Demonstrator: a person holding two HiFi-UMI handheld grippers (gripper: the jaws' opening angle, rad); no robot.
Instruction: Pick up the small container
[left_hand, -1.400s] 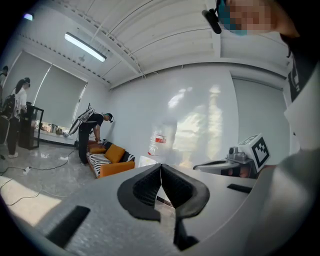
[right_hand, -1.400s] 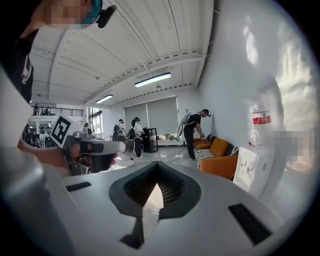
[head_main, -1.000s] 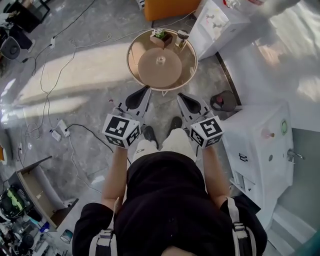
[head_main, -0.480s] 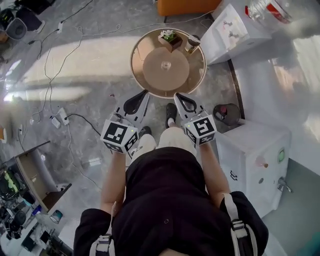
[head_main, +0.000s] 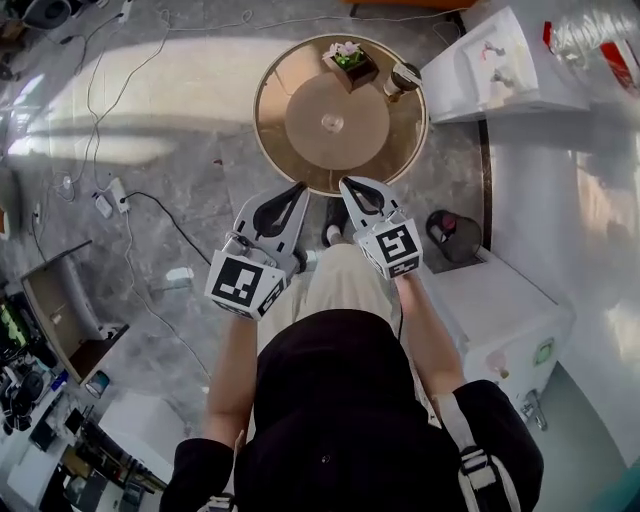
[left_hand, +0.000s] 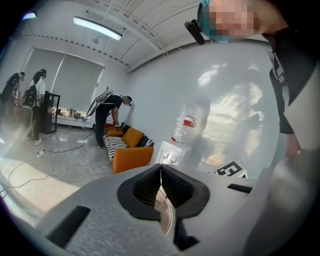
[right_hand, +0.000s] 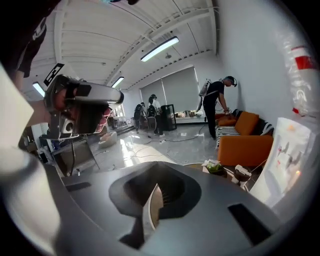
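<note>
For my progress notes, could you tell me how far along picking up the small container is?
Done: nothing; the small container stands on the round table, far side, beside the planter. In hand: the left gripper and right gripper hover shut and empty at the table's near edge. Left: reach across, open a gripper, grasp and lift it.

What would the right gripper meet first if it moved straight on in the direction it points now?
Most likely the near edge of the round table, just ahead of the right gripper. The small container stands farther back, to the right of that line. Depth is unclear.
</note>
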